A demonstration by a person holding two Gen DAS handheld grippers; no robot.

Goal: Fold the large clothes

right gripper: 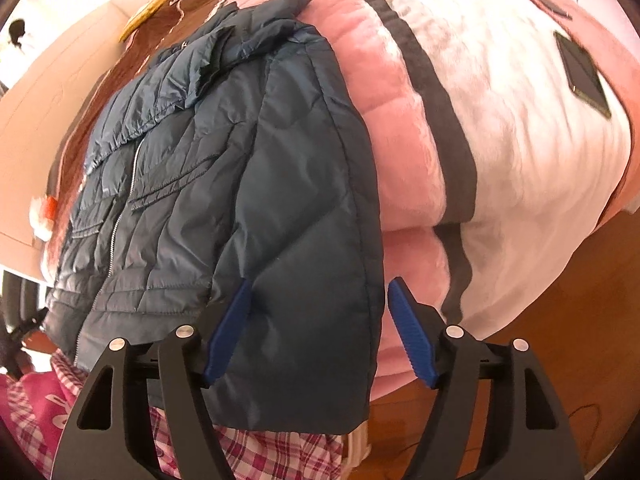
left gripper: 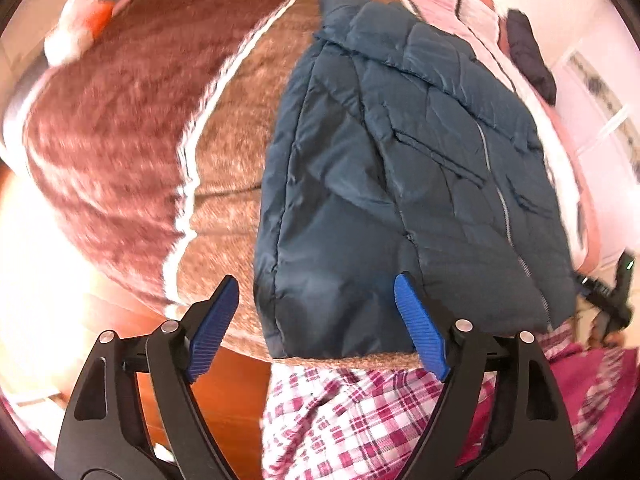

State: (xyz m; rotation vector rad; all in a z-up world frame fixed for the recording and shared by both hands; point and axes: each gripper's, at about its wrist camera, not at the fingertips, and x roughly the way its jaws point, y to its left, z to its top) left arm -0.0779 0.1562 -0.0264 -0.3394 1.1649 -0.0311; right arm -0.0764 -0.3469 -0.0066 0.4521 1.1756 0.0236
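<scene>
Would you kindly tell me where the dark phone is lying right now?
In the right wrist view, the phone lies upper right on the white and pink blanket, right of the blue jacket.

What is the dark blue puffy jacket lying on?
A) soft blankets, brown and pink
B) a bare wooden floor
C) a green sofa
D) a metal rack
A: the jacket lies flat on a brown blanket, and the right wrist view shows a pink blanket at its other edge.

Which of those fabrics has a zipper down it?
The dark blue puffer jacket, lying on top. The brown blanket and the pink-and-white one beneath show only stripes.
</scene>
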